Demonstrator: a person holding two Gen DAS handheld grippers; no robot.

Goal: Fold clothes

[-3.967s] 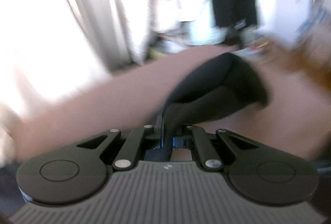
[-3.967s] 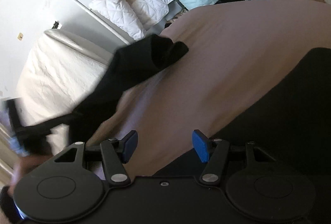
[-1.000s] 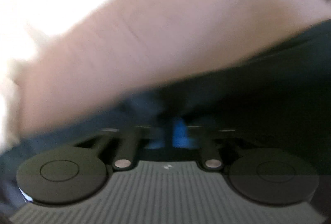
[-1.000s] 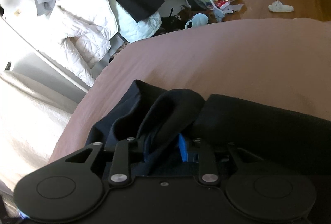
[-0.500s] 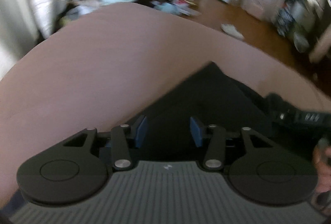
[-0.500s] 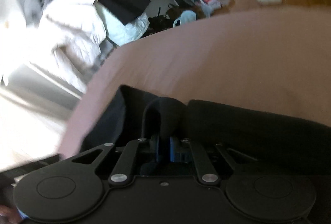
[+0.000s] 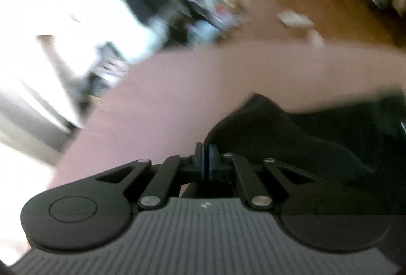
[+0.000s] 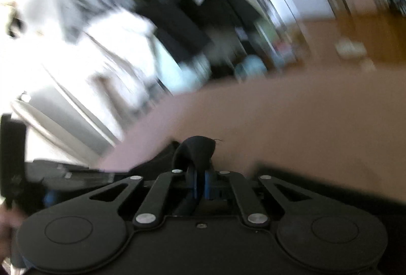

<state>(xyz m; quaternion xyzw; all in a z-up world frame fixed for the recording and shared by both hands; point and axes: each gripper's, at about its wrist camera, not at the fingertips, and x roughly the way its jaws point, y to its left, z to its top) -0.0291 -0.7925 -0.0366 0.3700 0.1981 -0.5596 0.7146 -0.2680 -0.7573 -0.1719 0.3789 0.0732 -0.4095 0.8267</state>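
A black garment lies on the pink bed cover. My left gripper is shut on an edge of it, with the cloth spreading to the right. In the right wrist view the same black garment bunches up between the blue pads, and my right gripper is shut on that fold. The left gripper's body shows at the left edge of the right wrist view. Both views are blurred by motion.
White quilted bedding and dark and grey clothes hang or pile beyond the bed's far left. A wooden floor with a slipper and clutter lies past the bed's far edge.
My left gripper was open over the black garment half a second ago and has shut on its edge. My right gripper stays shut on its fold. Both views have swung.
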